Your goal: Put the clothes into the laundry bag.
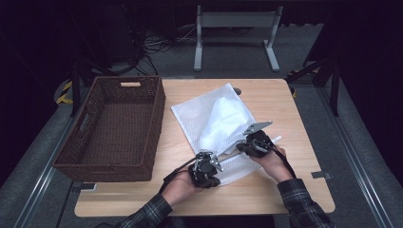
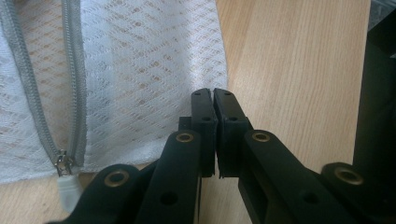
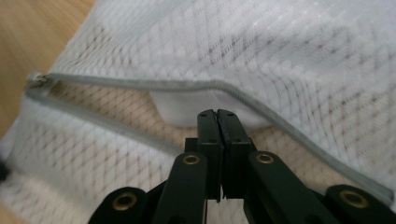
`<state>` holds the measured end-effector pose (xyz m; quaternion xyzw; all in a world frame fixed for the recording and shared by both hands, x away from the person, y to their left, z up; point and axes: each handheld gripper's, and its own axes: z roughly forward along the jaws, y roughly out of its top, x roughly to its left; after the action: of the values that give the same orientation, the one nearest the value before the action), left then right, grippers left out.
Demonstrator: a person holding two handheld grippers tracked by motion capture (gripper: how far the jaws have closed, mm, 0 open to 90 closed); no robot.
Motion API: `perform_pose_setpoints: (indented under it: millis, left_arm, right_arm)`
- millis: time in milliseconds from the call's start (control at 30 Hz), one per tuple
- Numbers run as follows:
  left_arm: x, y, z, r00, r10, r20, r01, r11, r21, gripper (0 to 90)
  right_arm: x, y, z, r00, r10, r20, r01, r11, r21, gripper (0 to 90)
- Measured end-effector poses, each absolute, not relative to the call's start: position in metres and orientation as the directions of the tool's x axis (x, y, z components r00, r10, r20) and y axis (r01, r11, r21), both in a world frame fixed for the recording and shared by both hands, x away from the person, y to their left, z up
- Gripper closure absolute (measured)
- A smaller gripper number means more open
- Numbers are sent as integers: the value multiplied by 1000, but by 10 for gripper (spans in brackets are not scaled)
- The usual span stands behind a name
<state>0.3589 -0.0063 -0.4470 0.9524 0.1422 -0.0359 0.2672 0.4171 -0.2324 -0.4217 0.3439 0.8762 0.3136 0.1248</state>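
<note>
Mesh bag (image 1: 216, 128): white, flat on tabletop (image 1: 294, 123) right of basket (image 1: 114, 128), zipper (image 3: 154, 86) open.
Left tool (image 2: 214, 93): jaws together, I see bag's corner edge pinched.
Right tool (image 3: 217, 113): jaws together at the bag mouth; I can't tell whether mesh is pinched.
Risk: thin mesh slips out if I lift; zipper teeth could snag.

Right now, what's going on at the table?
A person works on a white mesh laundry bag lying on the wooden table beside a wicker basket. Its grey zipper stands open, something white inside. The left gripper is shut at the bag's corner edge; the right gripper is shut at the opening.
</note>
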Motion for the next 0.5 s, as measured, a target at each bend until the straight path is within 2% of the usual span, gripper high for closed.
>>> perform_pose_setpoints:
  millis: [133,167,200,233,267,333,367,433,500]
  left_arm:
    - [360,-3,-443,952,260,-161,305,-800,517,848]
    - [360,-1,-440,951,263,-161,308,-793,525,786]
    - [361,0,-437,951,264,-161,309,-790,530,786]
    - [361,3,-429,949,265,-168,314,-767,560,735]
    - [362,6,-425,948,269,-171,318,-753,576,728]
    - [363,8,-420,947,279,-158,317,-741,591,731]
    - [366,14,-413,942,306,-135,321,-719,616,787]
    - [369,18,-410,936,332,-121,331,-702,631,842]
    - [375,22,-408,925,362,-119,349,-679,646,860]
  right_arm:
    - [407,-245,-413,-741,672,0,509,561,653,873]
    - [402,-254,-408,-733,680,2,509,547,665,870]
    - [402,-254,-408,-733,680,2,509,547,665,870]
    - [400,-262,-404,-726,688,-1,505,534,678,869]
    - [399,-266,-403,-717,697,-1,508,524,684,869]
    - [400,-271,-401,-708,706,-5,508,514,691,868]
    - [404,-279,-398,-688,726,-5,514,492,703,870]
    - [409,-287,-396,-665,747,-7,518,468,716,872]
    - [412,-289,-396,-657,754,-4,523,460,718,876]
